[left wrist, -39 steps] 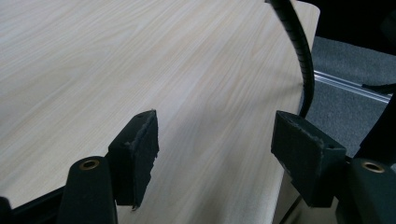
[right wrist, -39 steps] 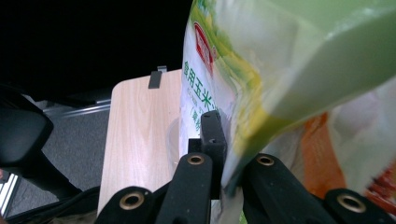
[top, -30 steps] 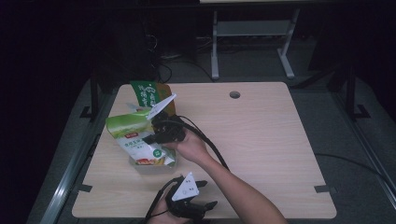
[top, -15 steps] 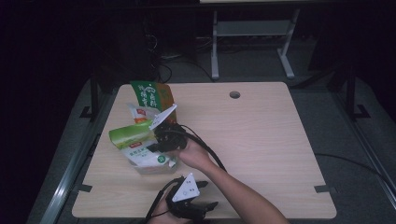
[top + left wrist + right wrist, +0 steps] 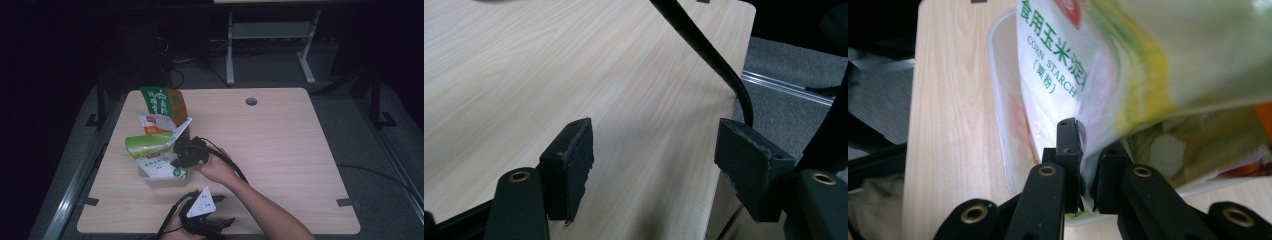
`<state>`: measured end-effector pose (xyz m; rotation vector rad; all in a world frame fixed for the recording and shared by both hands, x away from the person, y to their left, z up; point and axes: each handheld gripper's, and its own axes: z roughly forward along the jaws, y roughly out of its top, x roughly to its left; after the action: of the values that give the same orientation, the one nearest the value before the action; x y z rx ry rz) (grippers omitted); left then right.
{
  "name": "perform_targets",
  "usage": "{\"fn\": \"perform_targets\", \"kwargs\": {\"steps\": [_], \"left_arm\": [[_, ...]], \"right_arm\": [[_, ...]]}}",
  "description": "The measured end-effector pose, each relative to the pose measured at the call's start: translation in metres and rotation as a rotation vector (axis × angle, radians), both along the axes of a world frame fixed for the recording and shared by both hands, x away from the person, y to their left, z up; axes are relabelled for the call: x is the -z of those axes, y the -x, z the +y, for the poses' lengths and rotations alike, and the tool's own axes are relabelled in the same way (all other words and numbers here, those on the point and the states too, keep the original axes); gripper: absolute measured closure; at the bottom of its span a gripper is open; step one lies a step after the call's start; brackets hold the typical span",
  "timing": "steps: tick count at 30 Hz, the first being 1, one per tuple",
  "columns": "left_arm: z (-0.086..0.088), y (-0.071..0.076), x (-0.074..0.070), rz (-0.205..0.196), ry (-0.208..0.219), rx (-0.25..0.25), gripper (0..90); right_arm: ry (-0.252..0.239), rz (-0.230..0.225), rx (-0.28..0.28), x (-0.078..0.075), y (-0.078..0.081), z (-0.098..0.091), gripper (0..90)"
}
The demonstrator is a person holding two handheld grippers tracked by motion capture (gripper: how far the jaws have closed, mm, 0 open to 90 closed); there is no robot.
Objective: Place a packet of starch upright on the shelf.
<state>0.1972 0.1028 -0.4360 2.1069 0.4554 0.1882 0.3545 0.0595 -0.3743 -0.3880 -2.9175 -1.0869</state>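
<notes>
A right gripper (image 5: 1083,165) clamps its black fingers (image 5: 1068,145) on the bottom edge of a pale green and yellow plastic pouch (image 5: 150,143), holding it just above a clear, shallow plastic tub (image 5: 1003,125) near the left side of the light wooden counter (image 5: 300,150). The pouch is soft and sags away from the pinch, so it looks light and limp rather than stiff; its glossy film is likely slippery, and a hold on the flat sealed edge, as here, seems safer than one on the bulging middle. Inside the tub already sits a white pouch printed with green lettering that reads "corn starch" (image 5: 161,166), lying flat and taking up much of the room, so the green pouch would have to settle on top of it. Behind the tub stand a tall green and orange packet (image 5: 161,102) and a white and orange sachet (image 5: 152,122), both outside the tub. In front of the tub, at the counter's near edge, the left gripper (image 5: 654,160) rests with its fingers wide apart and nothing between them, a black cable (image 5: 704,50) trailing past.
</notes>
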Motion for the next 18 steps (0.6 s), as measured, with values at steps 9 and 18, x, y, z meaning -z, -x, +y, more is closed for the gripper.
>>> {"fn": "perform_targets", "kwargs": {"steps": [9,18], "left_arm": [[-0.002,-0.001,0.002,-0.013,-0.023,0.013,31.3],[0.001,-0.004,0.001,-0.004,-0.016,-0.012,30.5]], "right_arm": [[-0.034,0.051,0.02,0.008,-0.005,-0.009,83.1],[-0.092,0.108,0.029,0.007,-0.009,-0.02,71.1]]}}
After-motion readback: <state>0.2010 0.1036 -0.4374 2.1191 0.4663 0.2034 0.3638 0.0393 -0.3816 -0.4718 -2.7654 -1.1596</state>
